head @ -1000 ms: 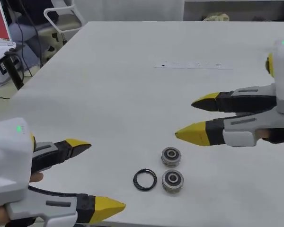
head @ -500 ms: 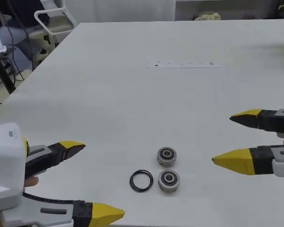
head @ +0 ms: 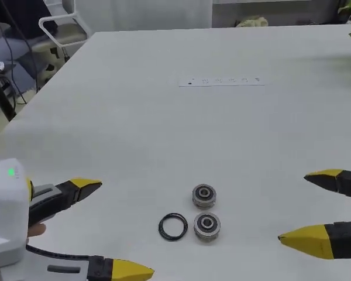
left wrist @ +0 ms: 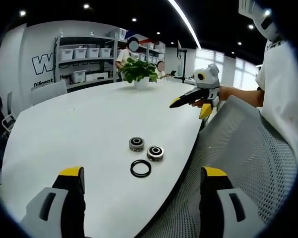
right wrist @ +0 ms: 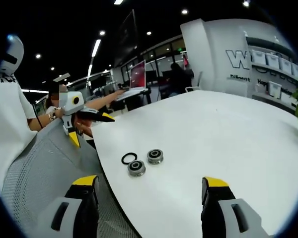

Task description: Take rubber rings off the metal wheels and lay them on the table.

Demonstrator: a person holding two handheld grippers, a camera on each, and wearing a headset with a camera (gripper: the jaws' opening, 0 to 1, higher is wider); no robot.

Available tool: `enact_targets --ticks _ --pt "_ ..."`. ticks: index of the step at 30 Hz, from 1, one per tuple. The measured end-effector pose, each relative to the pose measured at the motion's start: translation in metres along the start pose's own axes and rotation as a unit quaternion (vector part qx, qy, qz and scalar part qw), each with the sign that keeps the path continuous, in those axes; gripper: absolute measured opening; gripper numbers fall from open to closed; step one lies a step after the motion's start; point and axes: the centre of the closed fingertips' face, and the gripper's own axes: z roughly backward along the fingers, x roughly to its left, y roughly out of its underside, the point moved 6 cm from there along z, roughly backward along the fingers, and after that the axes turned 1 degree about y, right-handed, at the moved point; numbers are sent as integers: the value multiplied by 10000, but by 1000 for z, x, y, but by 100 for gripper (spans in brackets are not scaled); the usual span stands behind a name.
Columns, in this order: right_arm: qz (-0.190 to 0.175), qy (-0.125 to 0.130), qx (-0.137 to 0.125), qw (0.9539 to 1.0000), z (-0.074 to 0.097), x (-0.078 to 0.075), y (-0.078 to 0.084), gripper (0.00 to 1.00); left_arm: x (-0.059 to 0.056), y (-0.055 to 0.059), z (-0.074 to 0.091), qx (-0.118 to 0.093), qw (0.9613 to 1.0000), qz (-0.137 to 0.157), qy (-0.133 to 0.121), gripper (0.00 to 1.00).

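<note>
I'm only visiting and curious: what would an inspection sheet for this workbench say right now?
Surface: white table, matte.
Job's things: far wheel and near wheel sit close together; one rubber ring lies flat on the table beside the near wheel.
Clutter: printed strip farther back.
Grippers: left gripper and right gripper both open, holding nothing, on either side of the wheels.
Cables: black cable on the left gripper.
Surroundings: chair, potted plant, shelves with bins.
</note>
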Motion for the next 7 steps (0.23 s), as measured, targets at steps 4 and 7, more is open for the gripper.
enact_targets --ticks 4,7 --pt "-33 78 132 9999 -3 2 11 88 -1 1 0 6 10000 33 35 97" --pt "-84 80 171 9998 -3 4 15 90 -1 1 0 3 10000 69 59 98"
